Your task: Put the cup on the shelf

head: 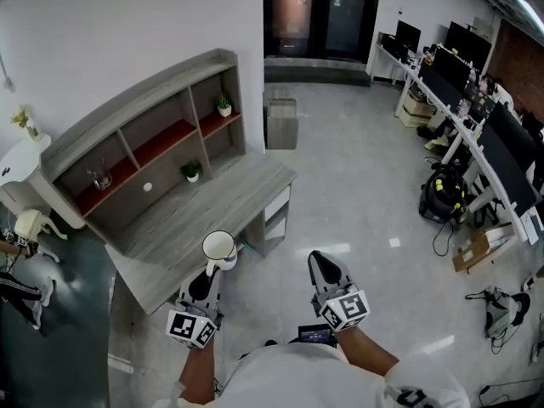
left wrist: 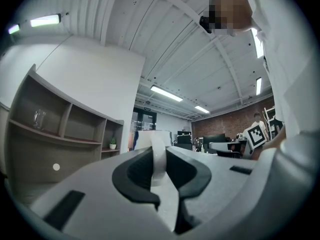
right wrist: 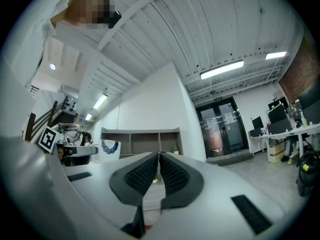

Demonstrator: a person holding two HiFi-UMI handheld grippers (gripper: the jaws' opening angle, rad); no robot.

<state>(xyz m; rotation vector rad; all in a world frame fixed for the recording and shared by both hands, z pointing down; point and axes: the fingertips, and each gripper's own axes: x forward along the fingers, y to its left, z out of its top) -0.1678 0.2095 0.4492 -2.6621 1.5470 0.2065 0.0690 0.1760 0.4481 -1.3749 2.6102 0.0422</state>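
A white cup (head: 218, 248) is held up by its handle (left wrist: 157, 156) in my left gripper (head: 211, 272), which is shut on it, just in front of the desk's near corner. In the right gripper view the cup (right wrist: 110, 149) shows a blue pattern on its side. The grey shelf unit (head: 153, 134) with red-brown boards stands on the desk (head: 212, 206), ahead and to the left. My right gripper (head: 321, 263) floats beside the left one over the floor, jaws shut with nothing between them (right wrist: 158, 158).
On the shelf stand a clear glass (head: 100, 177) and two small potted plants (head: 192, 171) (head: 223, 104). A grey box (head: 281, 122) sits on the floor behind the desk. Office desks with monitors (head: 476, 100) line the right side, with bags on the floor.
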